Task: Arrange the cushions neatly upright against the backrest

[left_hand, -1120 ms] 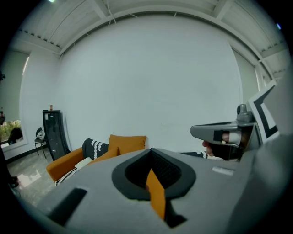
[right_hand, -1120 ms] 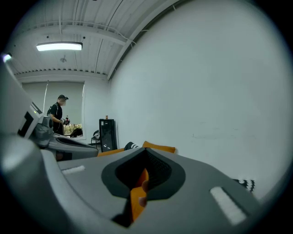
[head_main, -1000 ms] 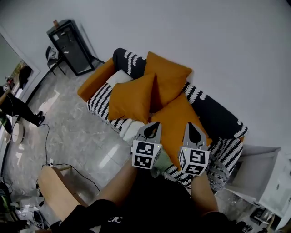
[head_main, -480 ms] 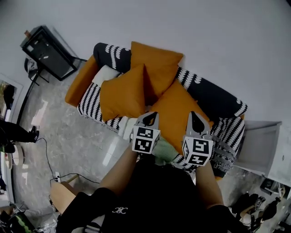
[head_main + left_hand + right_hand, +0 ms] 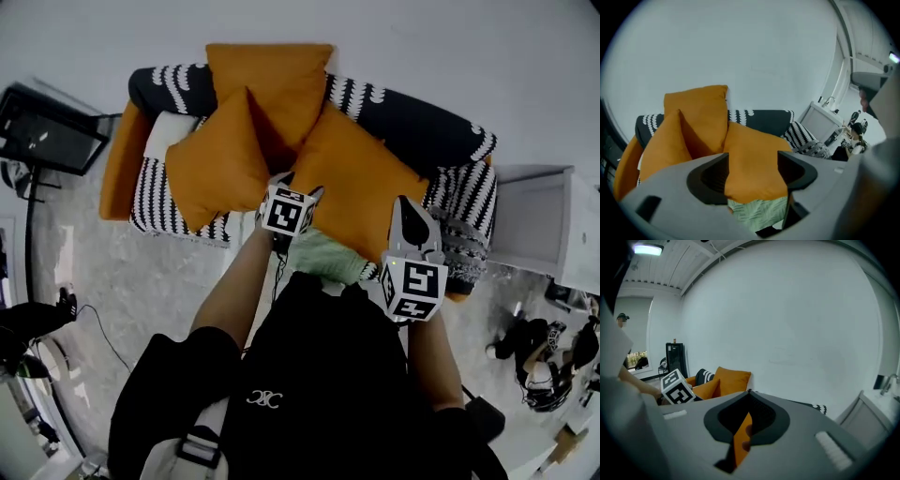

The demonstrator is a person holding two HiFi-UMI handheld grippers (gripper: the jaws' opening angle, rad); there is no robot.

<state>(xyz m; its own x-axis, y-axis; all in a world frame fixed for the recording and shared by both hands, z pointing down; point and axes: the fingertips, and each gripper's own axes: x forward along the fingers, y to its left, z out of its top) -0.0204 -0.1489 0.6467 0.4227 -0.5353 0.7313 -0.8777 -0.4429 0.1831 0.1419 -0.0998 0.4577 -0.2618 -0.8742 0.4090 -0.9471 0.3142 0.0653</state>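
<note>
Cushions, three of them and all orange, sit on the black-and-white sofa (image 5: 412,127). The back cushion (image 5: 272,75) stands upright against the backrest, its lower half hidden behind the other two. The left cushion (image 5: 217,164) leans tilted on a corner. The right cushion (image 5: 361,173) slumps slantwise across the seat, its lower edge covered by the grippers.

The left gripper (image 5: 300,185) has just been opening its jaws, which stand spread and pinch nothing. Orange shows through the gap, but I cannot tell whether the cushion has got between them. The right gripper (image 5: 407,201) has its tips pressed together. A pale green cloth (image 5: 328,258) at the seat's front is half hidden by the person's arms.
</note>
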